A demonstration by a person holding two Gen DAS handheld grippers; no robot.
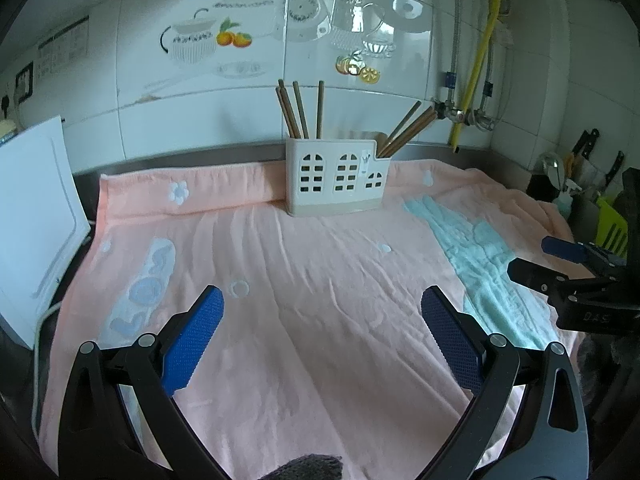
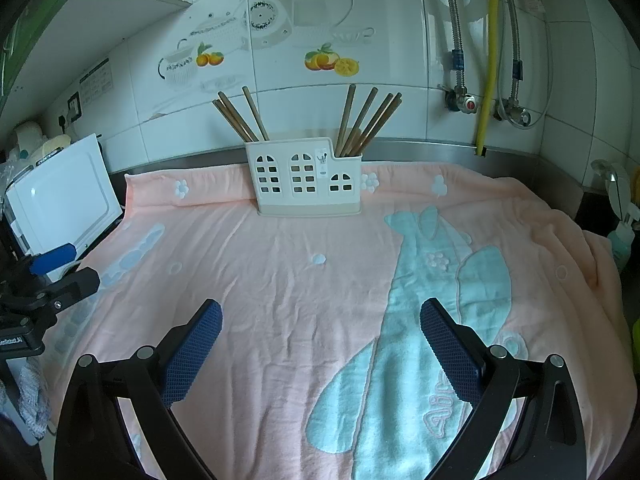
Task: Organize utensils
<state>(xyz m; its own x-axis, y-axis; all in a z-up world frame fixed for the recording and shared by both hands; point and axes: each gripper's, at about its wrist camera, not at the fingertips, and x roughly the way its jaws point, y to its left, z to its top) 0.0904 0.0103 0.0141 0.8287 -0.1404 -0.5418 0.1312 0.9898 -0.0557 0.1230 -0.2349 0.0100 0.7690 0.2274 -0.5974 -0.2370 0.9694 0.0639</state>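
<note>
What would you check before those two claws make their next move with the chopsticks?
1. Left claw open and empty: ok.
2. Right claw open and empty: ok.
3. Holder upright on the towel, against the wall: ok.
4. Chopsticks in the holder: ok, one bunch at its left end, one at its right end.
5. Stray chopsticks on the towel: none seen, ok.
6. Whether any utensils wait elsewhere: cannot tell.

Both wrist views look low across the pink towel (image 1: 304, 280) toward the white chopstick holder (image 1: 336, 178) at the tiled wall, well back from it; left view sits left, right view (image 2: 306, 178) right.
</note>
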